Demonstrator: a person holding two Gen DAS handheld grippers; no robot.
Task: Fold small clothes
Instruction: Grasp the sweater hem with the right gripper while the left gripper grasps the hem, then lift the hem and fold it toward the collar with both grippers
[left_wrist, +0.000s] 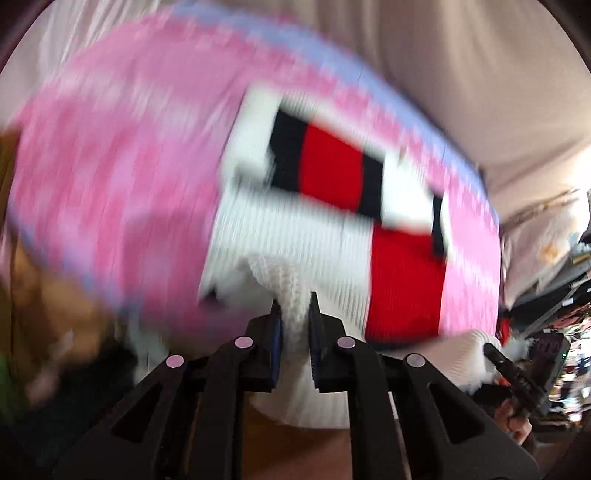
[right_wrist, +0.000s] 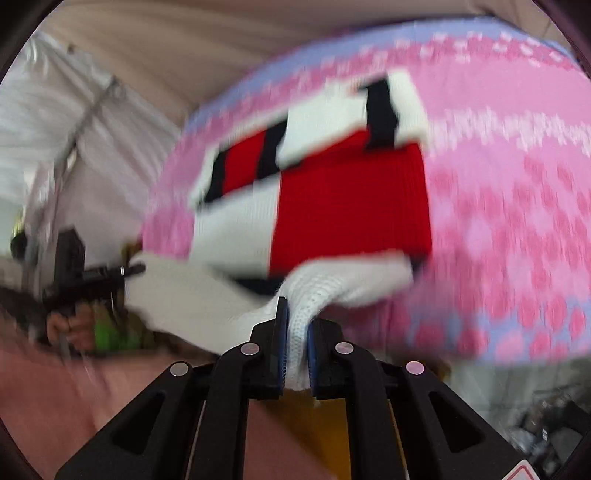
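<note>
Right gripper (right_wrist: 296, 321) jaws pinching white knit sweater (right_wrist: 229, 236), pink cloth (right_wrist: 498, 221) beneath

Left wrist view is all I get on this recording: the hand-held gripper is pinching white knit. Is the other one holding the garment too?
Observer: Yes. In the right wrist view the right hand-held gripper is shut on the white edge of the knit sweater.
Operator: Same edge as mine?
Observer: Apparently: white knit runs from it across to the left hand-held gripper.
Operator: What's underneath?
Observer: A pink patterned cloth with a lilac border; the rest is blurred.
</note>
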